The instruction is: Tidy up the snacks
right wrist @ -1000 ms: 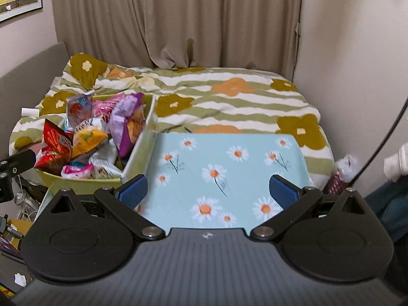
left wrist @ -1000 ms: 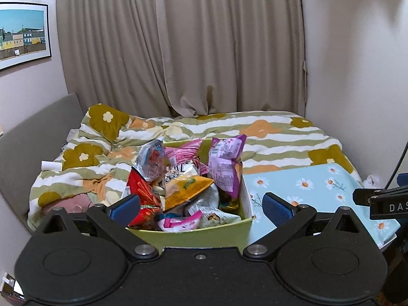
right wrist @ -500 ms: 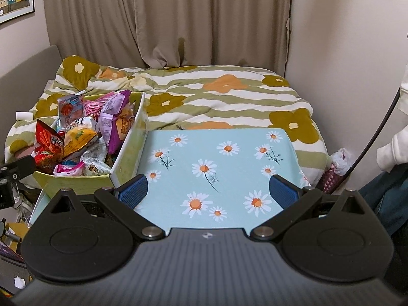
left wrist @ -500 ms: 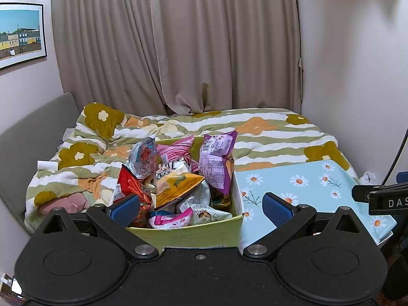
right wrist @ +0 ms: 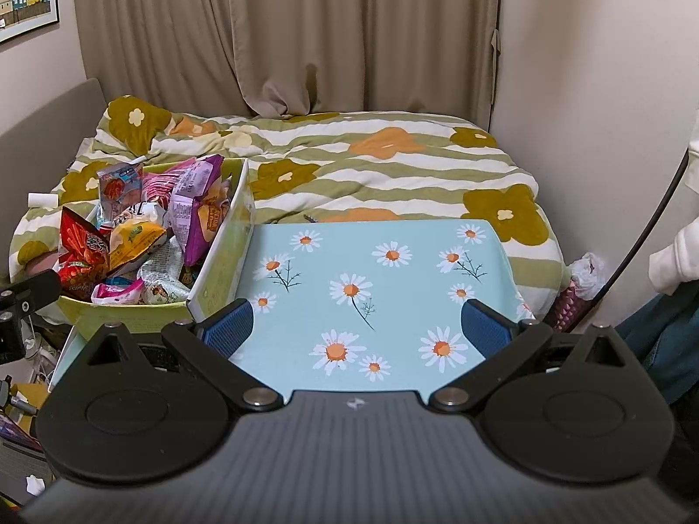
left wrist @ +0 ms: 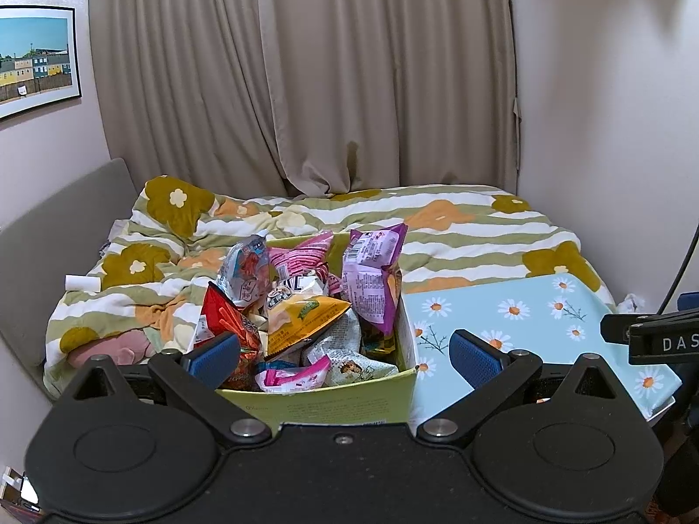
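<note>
Both grippers have drawn back from the green snack box point(left wrist: 332, 401). Left gripper point(left wrist: 345, 356) and right gripper point(right wrist: 356, 327): jaws spread wide, empty, above the daisy-print board point(right wrist: 393, 279).

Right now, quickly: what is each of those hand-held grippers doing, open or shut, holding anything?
Left hand-held gripper: open, holding nothing, in front of the snack box.
Right hand-held gripper: open, holding nothing, over the daisy-print board.
</note>
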### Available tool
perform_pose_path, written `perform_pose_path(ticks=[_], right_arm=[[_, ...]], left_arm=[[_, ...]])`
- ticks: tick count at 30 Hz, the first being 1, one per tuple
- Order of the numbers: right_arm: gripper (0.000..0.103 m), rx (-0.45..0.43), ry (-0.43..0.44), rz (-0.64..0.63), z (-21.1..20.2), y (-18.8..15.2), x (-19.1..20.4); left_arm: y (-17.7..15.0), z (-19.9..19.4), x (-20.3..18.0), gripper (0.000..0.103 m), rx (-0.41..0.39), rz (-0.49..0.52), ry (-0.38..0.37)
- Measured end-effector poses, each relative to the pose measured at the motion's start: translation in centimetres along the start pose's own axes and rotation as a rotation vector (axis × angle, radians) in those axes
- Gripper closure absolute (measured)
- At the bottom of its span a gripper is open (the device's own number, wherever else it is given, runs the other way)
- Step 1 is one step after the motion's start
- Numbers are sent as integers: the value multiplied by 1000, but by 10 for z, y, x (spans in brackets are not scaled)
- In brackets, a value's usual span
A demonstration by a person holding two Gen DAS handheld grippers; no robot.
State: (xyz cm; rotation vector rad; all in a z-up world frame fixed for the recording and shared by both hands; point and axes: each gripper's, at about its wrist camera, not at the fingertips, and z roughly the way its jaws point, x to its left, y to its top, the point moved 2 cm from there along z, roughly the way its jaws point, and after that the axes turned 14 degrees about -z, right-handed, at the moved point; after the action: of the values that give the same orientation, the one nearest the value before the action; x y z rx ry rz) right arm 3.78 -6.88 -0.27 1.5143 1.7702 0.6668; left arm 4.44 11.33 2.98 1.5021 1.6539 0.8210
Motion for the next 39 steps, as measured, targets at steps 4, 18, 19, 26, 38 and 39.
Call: perform_pose_path(ticks=[4,18,19,26,38,39], right_arm=[[0,0,1,0,0,0,0],[0,-1,0,0,1,0,0],[0,0,1,0,1,0,0],[0,-1,-1,2,1,0,0],[0,-1,1,3,3,1,-1],[0,0,0,3,4,1,-1]], left_arm=[[0,0,0,0,0,-1,2],[1,1,2,0,3,-3,7],[2,1,2,0,4,-4,8],[2,2,3,0,2,-9,6],[2,5,7,0,8,-45,-21],[3,5,7,0,6,-44,-20]])
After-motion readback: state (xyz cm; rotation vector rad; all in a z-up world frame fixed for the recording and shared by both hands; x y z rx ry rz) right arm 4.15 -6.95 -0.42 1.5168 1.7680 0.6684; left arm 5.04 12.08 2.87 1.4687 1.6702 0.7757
